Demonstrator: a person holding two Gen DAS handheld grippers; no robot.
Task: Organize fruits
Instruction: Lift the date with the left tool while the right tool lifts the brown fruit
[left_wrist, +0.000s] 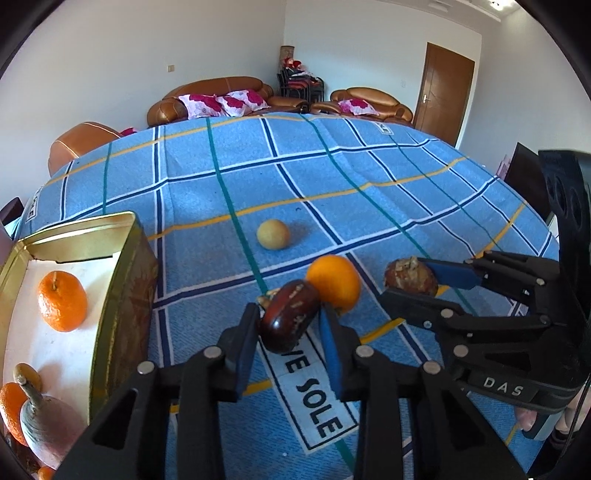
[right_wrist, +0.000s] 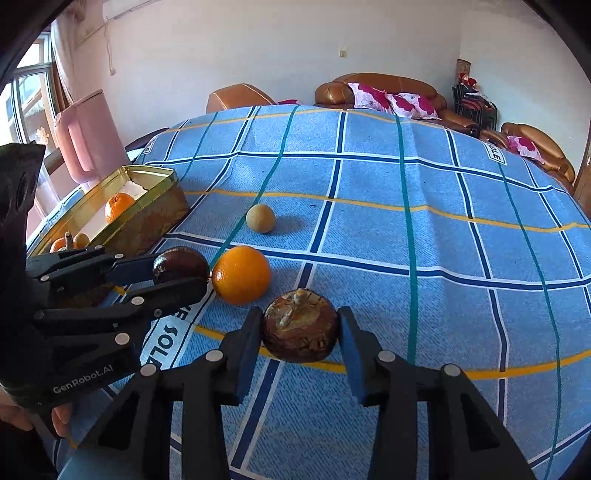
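Two grippers are each clamping a dark fruit over the table. The left gripper (left_wrist: 290, 326) is closing its blue pads on a glossy maroon fruit (left_wrist: 289, 320), which is filling the narrow gap between the fingers and touching an orange (left_wrist: 334, 282) lying just behind it on the blue checked cloth (left_wrist: 280, 184). The right gripper (right_wrist: 301, 332) is pinching a brown mangosteen (right_wrist: 300, 325) from both sides, stem cap facing up, with its fingers spread a little wider than the left pair. A pale yellow round fruit (left_wrist: 273, 234) is sitting alone farther back on the cloth, apart from the others. At the left, a gold tin box (left_wrist: 122, 280) is holding another orange (left_wrist: 62, 301) on its white lining, with more fruit crowding its near corner.
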